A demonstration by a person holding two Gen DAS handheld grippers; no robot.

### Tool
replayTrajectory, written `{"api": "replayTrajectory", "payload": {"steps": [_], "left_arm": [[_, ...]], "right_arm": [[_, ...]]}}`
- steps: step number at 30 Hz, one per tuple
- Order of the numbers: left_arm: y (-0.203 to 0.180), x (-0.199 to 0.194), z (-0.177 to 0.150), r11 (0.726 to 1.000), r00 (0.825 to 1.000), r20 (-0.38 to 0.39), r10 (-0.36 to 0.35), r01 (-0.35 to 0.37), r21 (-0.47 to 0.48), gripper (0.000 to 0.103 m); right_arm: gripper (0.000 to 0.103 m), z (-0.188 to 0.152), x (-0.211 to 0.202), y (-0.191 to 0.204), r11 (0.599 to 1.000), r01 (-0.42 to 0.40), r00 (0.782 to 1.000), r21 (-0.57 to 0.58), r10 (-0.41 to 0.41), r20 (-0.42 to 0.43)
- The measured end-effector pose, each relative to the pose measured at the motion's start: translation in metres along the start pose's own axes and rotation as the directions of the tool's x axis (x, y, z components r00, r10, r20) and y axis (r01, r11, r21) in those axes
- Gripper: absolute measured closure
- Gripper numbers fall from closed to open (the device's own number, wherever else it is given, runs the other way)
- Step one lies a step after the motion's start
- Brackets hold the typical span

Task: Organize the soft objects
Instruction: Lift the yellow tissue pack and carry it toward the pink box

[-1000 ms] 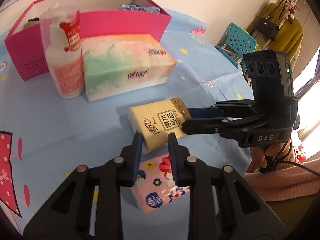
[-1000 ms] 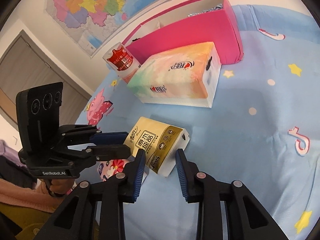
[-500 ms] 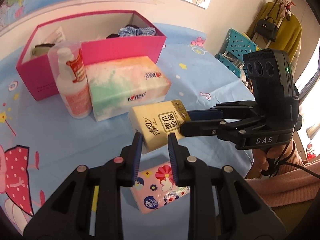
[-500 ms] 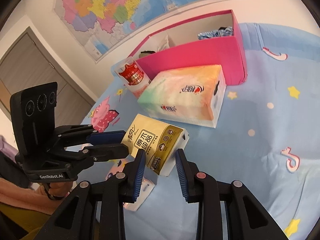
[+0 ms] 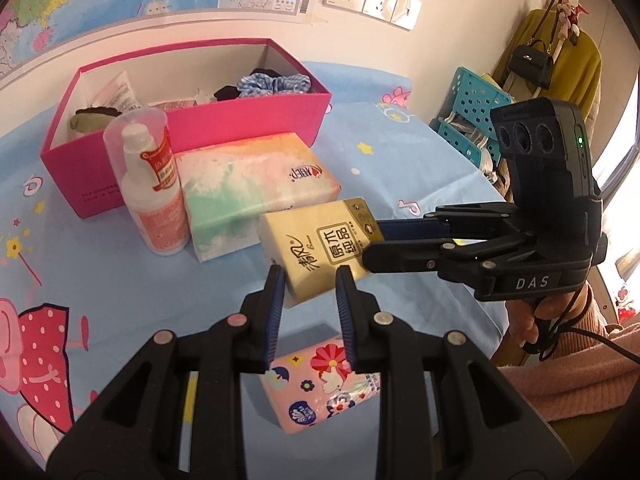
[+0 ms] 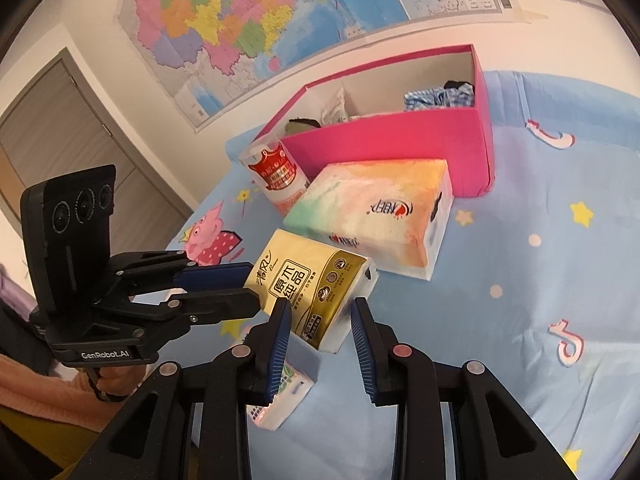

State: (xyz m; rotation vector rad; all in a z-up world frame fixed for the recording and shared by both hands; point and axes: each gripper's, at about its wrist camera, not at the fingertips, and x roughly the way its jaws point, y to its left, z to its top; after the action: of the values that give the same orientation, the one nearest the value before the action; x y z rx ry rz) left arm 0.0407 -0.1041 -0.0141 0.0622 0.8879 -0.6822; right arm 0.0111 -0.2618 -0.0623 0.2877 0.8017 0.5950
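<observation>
A yellow tissue pack (image 5: 320, 246) hangs in the air above the blue bedsheet, held from both ends. My left gripper (image 5: 308, 280) is shut on its near end, and my right gripper (image 6: 320, 312) is shut on the other end, where the same yellow tissue pack (image 6: 312, 284) shows. Below them a pink flowered tissue pack (image 5: 320, 384) lies on the sheet; it also shows in the right wrist view (image 6: 280, 396). Behind stands a pink open box (image 5: 248, 120) holding scrunchies and small items.
A large pastel tissue pack (image 5: 252, 184) lies in front of the pink box, with a white bottle under a clear cap (image 5: 148, 176) at its left. A blue basket (image 5: 472, 116) and a hanging yellow coat stand off the bed's right edge. Wall with map behind.
Both grippers have lifted the yellow tissue pack higher above the sheet and toward the pink box. The flowered pack stays on the sheet below.
</observation>
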Motion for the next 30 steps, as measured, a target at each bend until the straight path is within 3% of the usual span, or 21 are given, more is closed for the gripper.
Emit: {"api": "replayTrajectory", "payload": {"steps": [17, 30], "left_arm": [[0.005, -0.011, 0.023, 0.999, 0.997, 0.071, 0.032, -0.031, -0.008, 0.075], [0.007, -0.011, 0.032, 0.999, 0.996, 0.084, 0.04, -0.039, -0.016, 0.075]], "right_arm": [[0.072, 0.023, -0.007, 0.008, 0.999, 0.002, 0.999, -0.048, 0.0, 0.049], [0.072, 0.036, -0.01, 0.007, 0.998, 0.003, 0.998, -0.062, 0.001, 0.069]]}}
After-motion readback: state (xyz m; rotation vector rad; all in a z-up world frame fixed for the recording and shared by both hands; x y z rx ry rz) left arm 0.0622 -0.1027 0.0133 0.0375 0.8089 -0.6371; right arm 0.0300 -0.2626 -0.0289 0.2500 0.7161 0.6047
